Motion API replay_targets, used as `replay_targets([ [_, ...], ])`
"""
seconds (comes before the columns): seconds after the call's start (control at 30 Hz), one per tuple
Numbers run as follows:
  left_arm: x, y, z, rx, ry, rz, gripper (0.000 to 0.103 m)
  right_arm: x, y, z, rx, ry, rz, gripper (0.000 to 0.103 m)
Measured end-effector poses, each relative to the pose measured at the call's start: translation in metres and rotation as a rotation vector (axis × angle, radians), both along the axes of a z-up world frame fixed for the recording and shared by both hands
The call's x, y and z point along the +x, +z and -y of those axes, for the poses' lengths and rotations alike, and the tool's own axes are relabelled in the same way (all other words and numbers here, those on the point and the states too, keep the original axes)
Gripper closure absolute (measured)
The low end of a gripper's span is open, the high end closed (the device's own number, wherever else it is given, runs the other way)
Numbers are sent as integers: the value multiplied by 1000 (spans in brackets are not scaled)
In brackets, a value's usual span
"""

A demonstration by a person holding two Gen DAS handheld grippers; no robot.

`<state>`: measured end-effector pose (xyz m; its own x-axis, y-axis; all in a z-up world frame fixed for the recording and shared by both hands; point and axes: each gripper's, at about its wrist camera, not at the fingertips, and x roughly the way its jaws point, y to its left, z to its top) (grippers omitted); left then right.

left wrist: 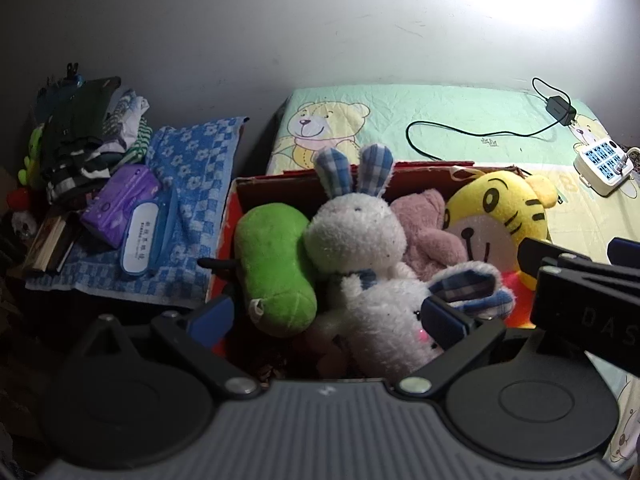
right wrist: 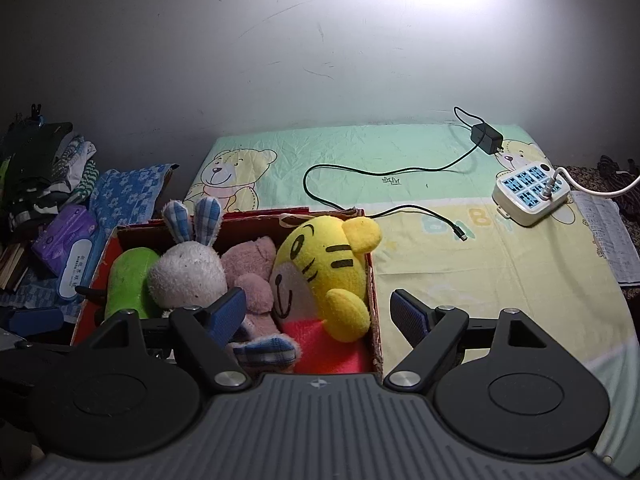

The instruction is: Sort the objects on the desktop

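The bear-print sheet [right wrist: 400, 152] covers the surface as a soft, creased base. On it at near left stands the red cardboard box [right wrist: 370, 280], evidently the collecting bin — plush toys fill it: yellow tiger [right wrist: 320, 256], white rabbit [left wrist: 356, 232], green plush [left wrist: 276, 268], all soft pile. Left gripper [left wrist: 326, 316] and right gripper [right wrist: 318, 312] hang over the box, jaws spread, holding nothing. The charger cable [right wrist: 360, 170] lies loose on the sheet, far right.

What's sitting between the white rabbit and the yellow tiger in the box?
A pink plush toy is wedged between the white rabbit and the yellow tiger; both wrist views show it.
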<state>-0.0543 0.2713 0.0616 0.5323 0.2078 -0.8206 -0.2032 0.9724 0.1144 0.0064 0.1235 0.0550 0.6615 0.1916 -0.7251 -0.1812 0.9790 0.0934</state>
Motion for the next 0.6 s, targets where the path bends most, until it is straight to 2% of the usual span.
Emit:
replay_targets([
  [0.1,-5,-1,-6,-13,13,1,2,-2,-1,-3,2,6,-6,22],
  [0.33,-11,-6,-16,13,58,-14,2,-9,-5,-11,-27,14,8,22],
  [0.6,-17,-13,-25,24,69,-36,2,-17,-9,-18,-12,26,1,22],
])
